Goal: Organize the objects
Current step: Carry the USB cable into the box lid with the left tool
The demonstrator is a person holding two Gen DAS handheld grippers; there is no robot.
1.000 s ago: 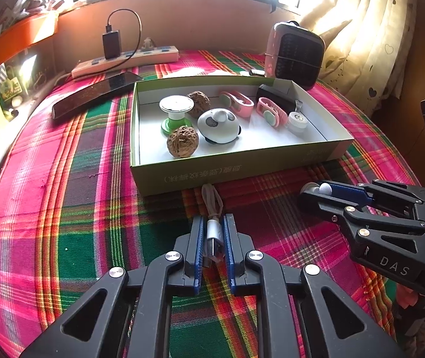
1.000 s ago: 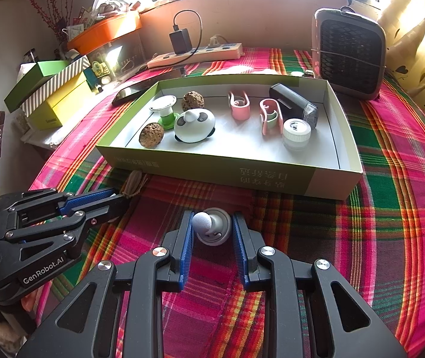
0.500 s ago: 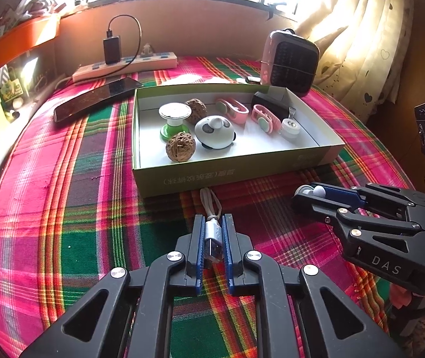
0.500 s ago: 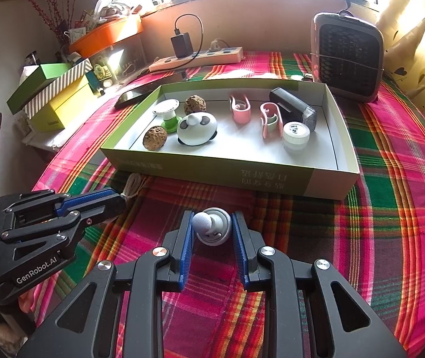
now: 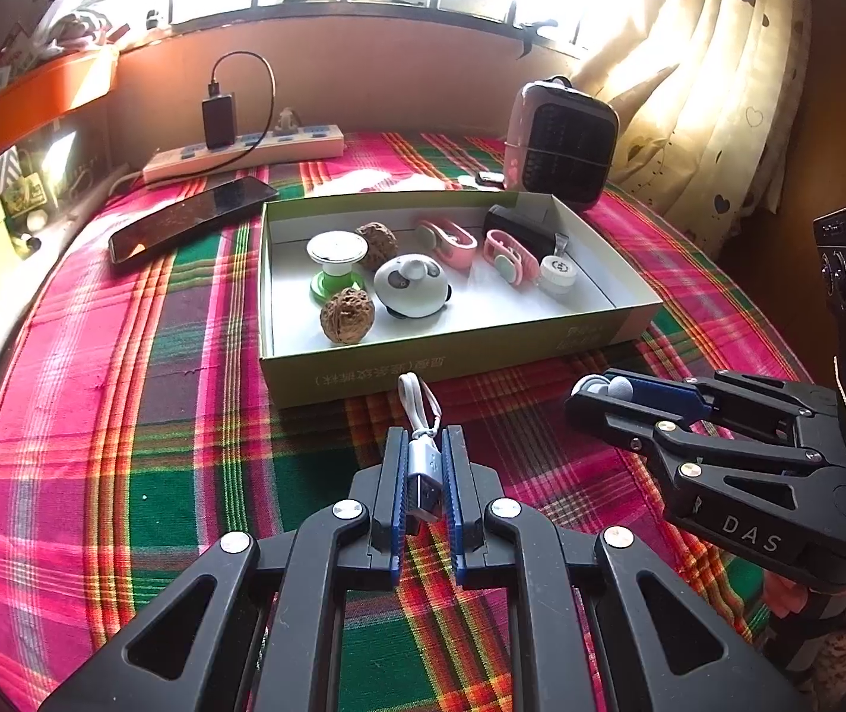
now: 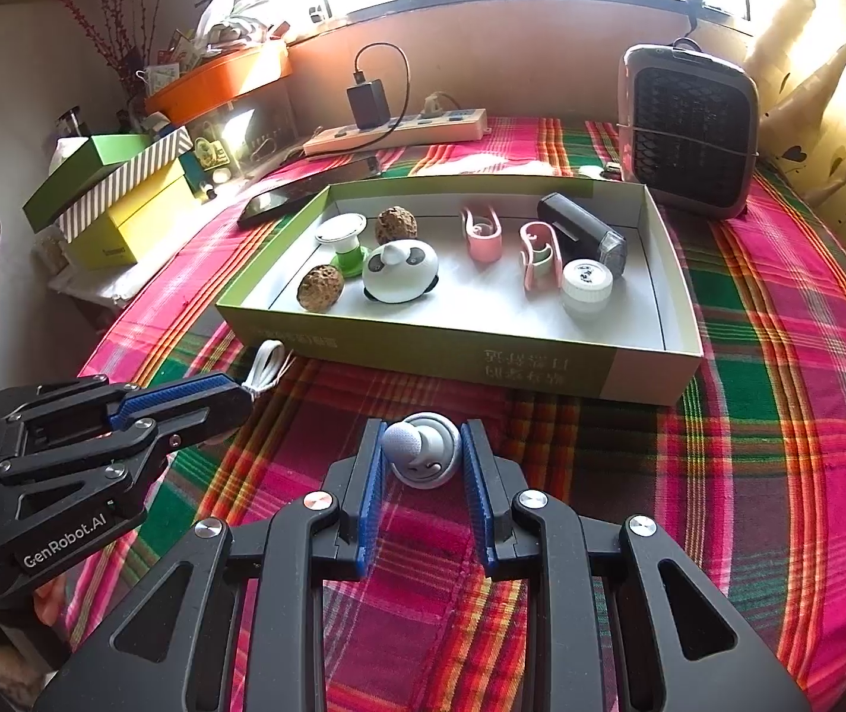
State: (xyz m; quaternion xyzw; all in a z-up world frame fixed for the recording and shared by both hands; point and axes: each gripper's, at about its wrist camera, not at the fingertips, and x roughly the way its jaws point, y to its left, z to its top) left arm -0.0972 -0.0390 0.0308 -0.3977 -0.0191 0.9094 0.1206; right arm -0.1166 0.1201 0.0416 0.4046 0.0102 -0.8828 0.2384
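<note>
Carrying both loads to the green box at 12 o'clock: left gripper clamps the USB cable, right gripper pinches the white knob; lift over the near wall before releasing.

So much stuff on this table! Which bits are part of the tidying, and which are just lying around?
Part of the job:
box
cable, in the left tool
earbud, in the right tool
walnuts, pink clips, panda toy, already boxed

Lying around:
phone
power strip
heater
</note>
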